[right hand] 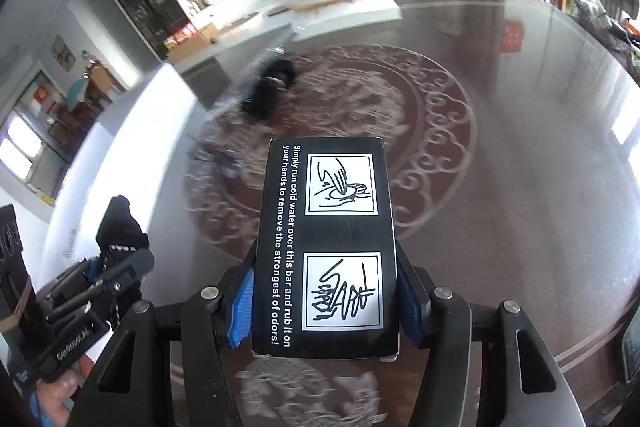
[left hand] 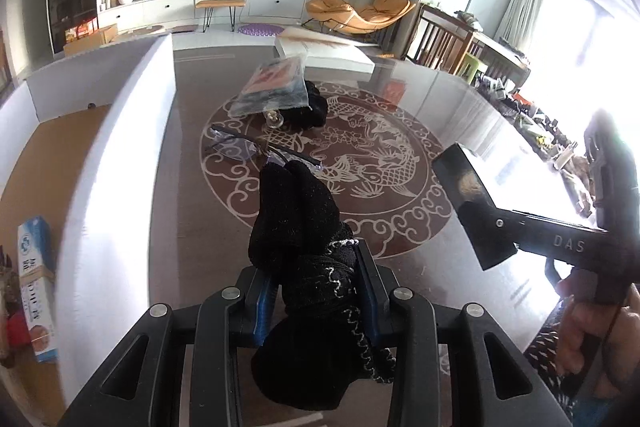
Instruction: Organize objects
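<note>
My left gripper (left hand: 316, 291) is shut on a black knitted sock (left hand: 298, 211) and holds it above the glass table (left hand: 400, 267); it also shows in the right wrist view (right hand: 120, 227). My right gripper (right hand: 326, 291) is shut on a black box with white printed instructions (right hand: 326, 247), held above the table; the box shows at the right of the left wrist view (left hand: 468, 195). On the table lie a pair of glasses (left hand: 248, 147), a small bulb (left hand: 274, 119), a clear packet (left hand: 276, 85) and another black cloth (left hand: 312, 109).
A white-walled cardboard box (left hand: 120, 131) stands at the table's left, with a blue and white carton (left hand: 34, 283) inside. A flat white box (left hand: 324, 51) lies at the table's far end. Clutter lines the right side (left hand: 532, 123).
</note>
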